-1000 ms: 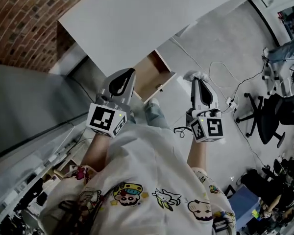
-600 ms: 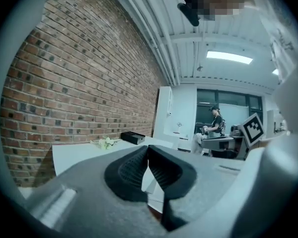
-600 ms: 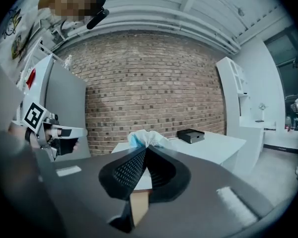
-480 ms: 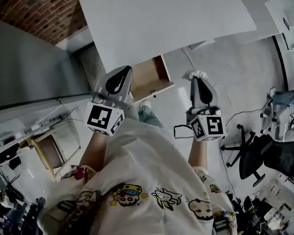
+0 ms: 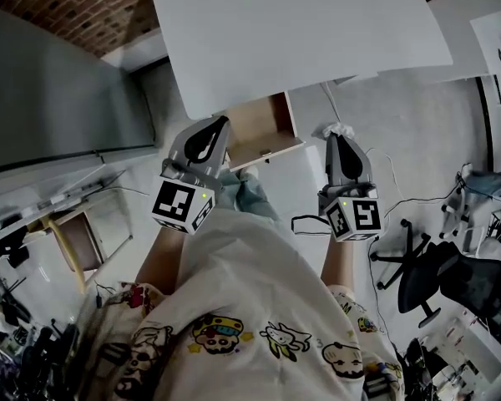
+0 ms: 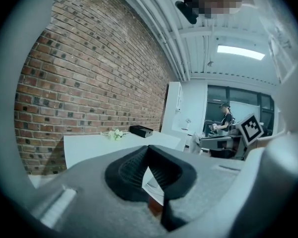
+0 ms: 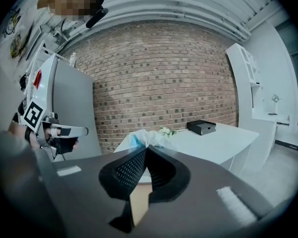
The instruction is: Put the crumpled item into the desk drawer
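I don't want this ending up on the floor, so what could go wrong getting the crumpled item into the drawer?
The right tool pinches the crumpled wad only at its tips, over the floor beside the open drawer, so it could slip free early. The drawer sits partly under the desk, so the tool may knock the desk edge. The left tool hangs by the drawer and could block it.

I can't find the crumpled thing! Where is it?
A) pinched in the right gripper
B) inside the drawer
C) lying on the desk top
A: the crumpled item pokes out of the right gripper's closed tips, off to the side of the open drawer.
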`<state>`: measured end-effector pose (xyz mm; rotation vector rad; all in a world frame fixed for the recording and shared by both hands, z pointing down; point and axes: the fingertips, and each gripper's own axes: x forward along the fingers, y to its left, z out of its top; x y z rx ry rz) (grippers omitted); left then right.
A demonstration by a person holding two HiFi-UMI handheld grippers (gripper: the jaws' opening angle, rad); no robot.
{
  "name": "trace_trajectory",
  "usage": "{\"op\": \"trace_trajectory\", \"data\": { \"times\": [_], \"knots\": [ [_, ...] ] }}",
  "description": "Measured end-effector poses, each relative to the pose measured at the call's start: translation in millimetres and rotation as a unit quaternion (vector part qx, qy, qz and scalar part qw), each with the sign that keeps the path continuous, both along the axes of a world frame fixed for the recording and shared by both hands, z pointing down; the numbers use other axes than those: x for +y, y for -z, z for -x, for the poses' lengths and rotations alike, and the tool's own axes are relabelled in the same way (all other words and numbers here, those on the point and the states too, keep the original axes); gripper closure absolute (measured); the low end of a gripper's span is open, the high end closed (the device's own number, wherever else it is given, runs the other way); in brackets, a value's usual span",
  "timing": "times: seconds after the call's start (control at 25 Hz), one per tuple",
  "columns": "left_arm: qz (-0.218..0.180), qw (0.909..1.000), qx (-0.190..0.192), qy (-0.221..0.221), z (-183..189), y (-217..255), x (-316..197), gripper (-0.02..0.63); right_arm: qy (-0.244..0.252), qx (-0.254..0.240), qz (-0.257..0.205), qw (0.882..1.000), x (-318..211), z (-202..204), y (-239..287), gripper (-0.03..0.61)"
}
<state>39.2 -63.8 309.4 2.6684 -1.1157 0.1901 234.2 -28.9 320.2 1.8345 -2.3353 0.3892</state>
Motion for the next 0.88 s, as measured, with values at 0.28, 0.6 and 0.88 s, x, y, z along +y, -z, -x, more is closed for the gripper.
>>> {"op": "trace_trajectory", "data": {
  "times": [0.28,0.6,0.88],
  "knots": [
    [0.018,0.9998,-0.007,0.01,9.1,-21.1,2.3,0.614,0.026,-0.003,0.019,0.999,-11.8,17.0,-23.3,0.566],
    [0.044,0.9989,-0.016,0.008,10.2,-56.0,6.0,0.614,0.059,0.004,0.052,0.997,-25.3,37.5,-62.2,0.566],
    [0.067,0.9973,-0.028,-0.004,8.8,-101.8,14.3,0.615,0.069,-0.012,0.087,0.994,-26.2,54.1,-121.7,0.566]
  ]
}}
